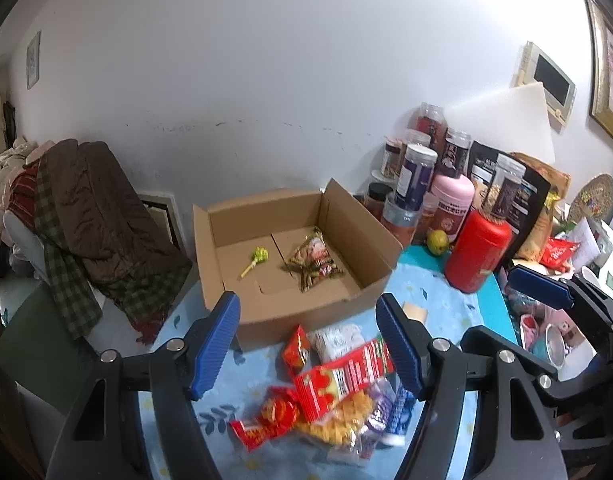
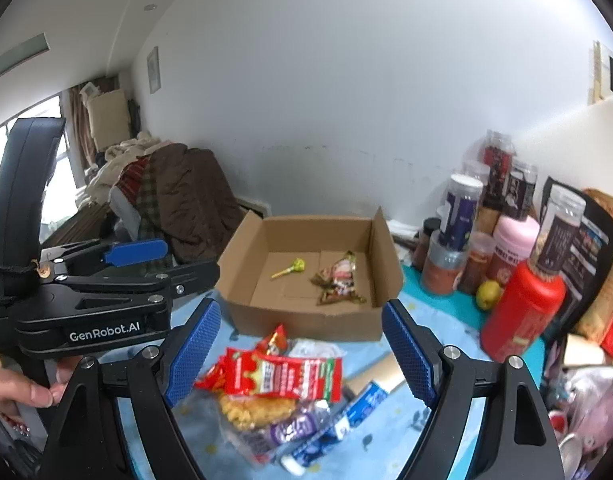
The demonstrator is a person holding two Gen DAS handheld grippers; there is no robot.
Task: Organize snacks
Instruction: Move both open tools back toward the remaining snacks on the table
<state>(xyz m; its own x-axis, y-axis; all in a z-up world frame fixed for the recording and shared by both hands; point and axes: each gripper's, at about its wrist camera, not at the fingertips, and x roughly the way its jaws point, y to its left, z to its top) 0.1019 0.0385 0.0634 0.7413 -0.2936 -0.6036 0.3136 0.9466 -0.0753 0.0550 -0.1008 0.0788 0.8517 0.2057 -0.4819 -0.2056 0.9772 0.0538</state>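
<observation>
Both grippers, left gripper (image 1: 308, 344) and right gripper (image 2: 302, 354), hang open and empty above the snack pile (image 2: 274, 392); pinch 1 packet, likely the red-topped bag (image 2: 284, 378), by its edge for the cardboard box (image 2: 306, 320).

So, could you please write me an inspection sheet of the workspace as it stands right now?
Surface: table under a light blue patterned cloth.
Job's things: open cardboard box holding a green lollipop and a few wrapped snacks; snack pile on the cloth in front of the box.
Clutter: jars, a pink bottle, a red bottle, a yellow-green fruit and dark pouches to the right of the box.
Grippers: left gripper open above the pile, nothing between its pads; right gripper open, also empty.
Cables: nothing seen.
Surroundings: white wall; clothes heap on the left.
</observation>
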